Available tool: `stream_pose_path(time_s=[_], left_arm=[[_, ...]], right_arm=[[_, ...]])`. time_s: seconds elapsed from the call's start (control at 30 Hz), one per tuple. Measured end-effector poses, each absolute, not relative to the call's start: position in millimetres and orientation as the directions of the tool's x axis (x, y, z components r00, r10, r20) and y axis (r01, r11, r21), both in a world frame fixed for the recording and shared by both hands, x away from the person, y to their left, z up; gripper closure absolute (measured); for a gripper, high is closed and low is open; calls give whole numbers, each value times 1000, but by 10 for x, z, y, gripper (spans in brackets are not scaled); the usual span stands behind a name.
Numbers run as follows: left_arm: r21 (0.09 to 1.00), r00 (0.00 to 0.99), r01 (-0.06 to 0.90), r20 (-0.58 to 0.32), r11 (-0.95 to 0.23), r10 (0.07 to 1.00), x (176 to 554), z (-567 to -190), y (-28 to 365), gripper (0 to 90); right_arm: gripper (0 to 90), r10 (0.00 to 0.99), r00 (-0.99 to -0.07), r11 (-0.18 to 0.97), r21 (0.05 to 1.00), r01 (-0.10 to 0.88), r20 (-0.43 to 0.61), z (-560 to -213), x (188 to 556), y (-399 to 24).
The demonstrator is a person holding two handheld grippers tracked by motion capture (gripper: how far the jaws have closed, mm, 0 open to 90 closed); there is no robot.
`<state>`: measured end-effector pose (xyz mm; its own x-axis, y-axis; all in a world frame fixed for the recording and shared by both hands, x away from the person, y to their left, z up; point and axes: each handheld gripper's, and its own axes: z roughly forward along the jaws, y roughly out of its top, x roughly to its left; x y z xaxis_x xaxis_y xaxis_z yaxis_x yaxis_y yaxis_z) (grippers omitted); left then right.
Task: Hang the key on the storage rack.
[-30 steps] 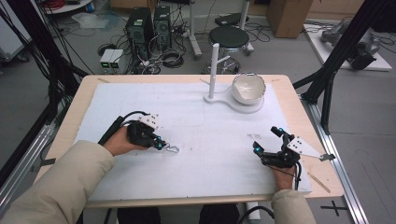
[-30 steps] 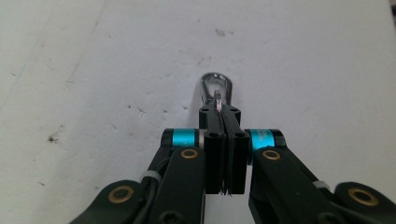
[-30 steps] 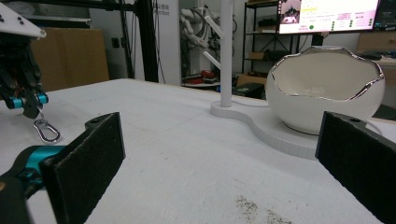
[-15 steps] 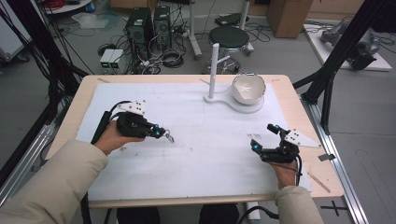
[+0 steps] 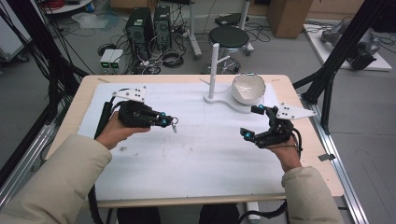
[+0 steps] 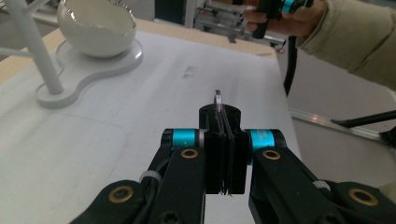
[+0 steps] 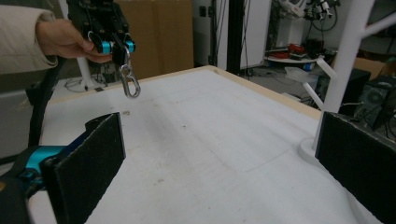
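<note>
My left gripper (image 5: pixel 164 120) is shut on a small silver metal clip (image 5: pixel 173 124) that dangles from its tips above the white mat at the left. In the left gripper view the jaws (image 6: pixel 223 135) are pressed together with the thin edge of the clip (image 6: pixel 217 97) sticking out past them. The right gripper view shows that clip (image 7: pixel 130 85) hanging below the left gripper (image 7: pixel 116 47). My right gripper (image 5: pixel 251 121) hovers open and empty over the mat's right side, its wide-apart jaws (image 7: pixel 219 158) with nothing between them.
A white stand (image 5: pixel 223 100) with an upright post (image 5: pixel 214 65) and a white bowl (image 5: pixel 249 87) sits at the back of the table. A white mat (image 5: pixel 196 154) covers the wooden table (image 5: pixel 308 154). Cables, computers and a stool stand on the floor beyond.
Both hands have risen off the mat. The left gripper lifted the clip and shifted slightly right; the right gripper rose and moved toward the far side, still open.
</note>
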<state>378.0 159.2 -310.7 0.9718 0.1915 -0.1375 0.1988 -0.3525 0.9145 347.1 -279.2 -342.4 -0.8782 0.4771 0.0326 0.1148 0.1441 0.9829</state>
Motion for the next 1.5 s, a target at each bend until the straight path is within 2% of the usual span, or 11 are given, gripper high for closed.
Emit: stream_pose_path(time_s=[0.23, 0.4, 0.53, 0.67, 0.87, 1.3, 1.5], left_arm=[[932, 978, 174, -127, -318, 165, 3754, -2991, 1493, 883], [939, 981, 164, -123, -304, 150, 3748, -2967, 1433, 882], [944, 982, 161, -124, -286, 141, 3755, -2960, 1397, 882], [950, 984, 154, -122, -273, 131, 3758, -2951, 1375, 883], [951, 984, 156, -126, -269, 123, 3755, -2962, 1329, 882], [949, 986, 151, -126, -276, 108, 3764, -2981, 1290, 882], [947, 987, 148, -124, -284, 102, 3758, -2982, 1286, 882]], right_arm=[[5, 372, -928, 126, 988, 85, 33, -3072, 3571, -2589], [5, 312, -950, 170, 983, 64, 8, -2925, 3638, -2350], [5, 254, -967, 208, 977, 54, 0, -2878, 3681, -2130], [42, 193, -981, 232, 972, 34, -12, -2886, 3722, -1967], [54, 138, -990, 263, 964, 46, 10, -2933, 3774, -1741], [283, 48, -998, 285, 957, 60, 48, -3004, 3864, -1551], [420, 28, -996, 291, 952, 92, 87, -3027, 3881, -1497]])
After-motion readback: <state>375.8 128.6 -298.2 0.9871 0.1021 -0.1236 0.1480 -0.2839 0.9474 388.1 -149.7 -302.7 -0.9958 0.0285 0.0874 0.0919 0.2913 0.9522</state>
